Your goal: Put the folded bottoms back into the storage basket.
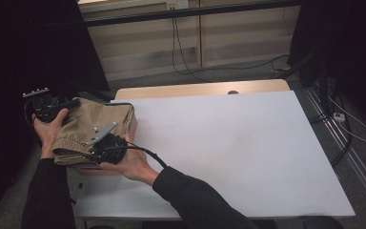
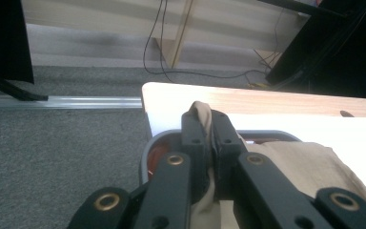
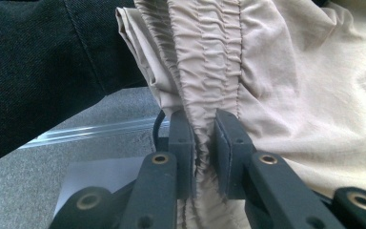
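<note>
The beige garment (image 1: 93, 131), gripped by both the left tongs (image 2: 208, 143) and the right tongs (image 3: 204, 152), is held over a basket (image 2: 147, 157) at the table's (image 1: 228, 143) near-left corner, nothing yet spread or folded.

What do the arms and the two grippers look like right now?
Both forearms wear black sleeves. The left gripper and right gripper have black jaws with brass-coloured pivot rings. A grey three-cornered plate tops the right gripper, and a black cable trails from it.

Right gripper (image 3: 204, 157) clamps beige garment's (image 3: 290, 95) gathered waistband (image 3: 209, 62); black sleeve (image 3: 43, 62) beside
</note>
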A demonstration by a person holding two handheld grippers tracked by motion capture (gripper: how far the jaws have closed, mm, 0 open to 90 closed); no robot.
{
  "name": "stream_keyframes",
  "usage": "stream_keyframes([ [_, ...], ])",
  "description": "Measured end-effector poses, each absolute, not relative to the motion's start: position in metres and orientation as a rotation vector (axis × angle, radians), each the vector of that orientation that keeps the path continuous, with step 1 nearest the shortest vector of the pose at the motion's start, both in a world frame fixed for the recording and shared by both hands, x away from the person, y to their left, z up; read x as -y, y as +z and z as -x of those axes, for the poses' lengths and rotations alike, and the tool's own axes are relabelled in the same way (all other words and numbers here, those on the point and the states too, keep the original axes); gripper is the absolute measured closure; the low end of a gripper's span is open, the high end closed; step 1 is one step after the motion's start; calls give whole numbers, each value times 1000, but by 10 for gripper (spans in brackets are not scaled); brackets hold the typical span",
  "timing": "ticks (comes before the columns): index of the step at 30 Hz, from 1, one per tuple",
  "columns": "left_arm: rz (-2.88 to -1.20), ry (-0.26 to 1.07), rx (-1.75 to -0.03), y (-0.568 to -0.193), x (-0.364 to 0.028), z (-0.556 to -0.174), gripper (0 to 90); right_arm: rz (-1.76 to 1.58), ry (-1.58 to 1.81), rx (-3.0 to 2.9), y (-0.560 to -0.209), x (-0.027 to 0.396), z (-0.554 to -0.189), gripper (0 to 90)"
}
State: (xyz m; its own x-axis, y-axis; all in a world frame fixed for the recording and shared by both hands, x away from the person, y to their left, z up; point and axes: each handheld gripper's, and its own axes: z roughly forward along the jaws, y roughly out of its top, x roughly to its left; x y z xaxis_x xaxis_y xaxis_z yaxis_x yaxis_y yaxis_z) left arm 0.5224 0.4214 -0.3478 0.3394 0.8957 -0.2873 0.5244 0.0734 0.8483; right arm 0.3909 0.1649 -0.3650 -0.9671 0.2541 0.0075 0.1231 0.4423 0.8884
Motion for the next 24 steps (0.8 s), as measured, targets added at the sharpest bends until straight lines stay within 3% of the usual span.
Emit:
stream_keyframes([
  [24,-1641,464,-1336,-360,-416,-537,870,-399,1552,-2574,-377,-168,-403,786],
])
